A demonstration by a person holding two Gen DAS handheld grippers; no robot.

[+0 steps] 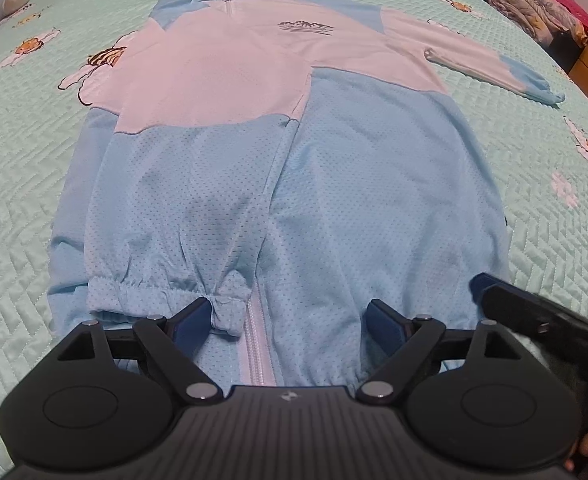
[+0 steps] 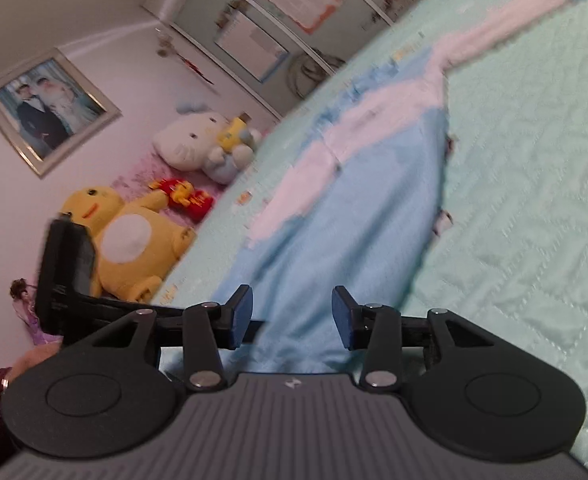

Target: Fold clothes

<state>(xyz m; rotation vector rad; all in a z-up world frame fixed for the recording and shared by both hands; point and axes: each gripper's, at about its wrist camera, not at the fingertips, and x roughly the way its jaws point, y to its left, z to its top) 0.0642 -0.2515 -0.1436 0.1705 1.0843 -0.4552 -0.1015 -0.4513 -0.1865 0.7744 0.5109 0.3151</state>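
Left gripper [image 1: 287, 322] tilted steeply down over jacket [image 1: 277, 168] hem, jaws wide apart, gripping nothing; folded sleeve cuff [image 1: 165, 292] just beside left pad. Right gripper [image 2: 291, 316] near level, rolled, jaws parted, empty. Jacket flat on bed [image 1: 17, 184].

Jacket [image 1: 277, 152] flat on bed [image 1: 25, 184], left gripper [image 1: 285, 318] over hem.
Fingers [image 1: 191, 316] spread wide, gripping nothing; folded sleeve cuff [image 1: 165, 294] beside left finger, zip [image 1: 255, 344] between them. Other sleeve [image 1: 494, 68] extends right.
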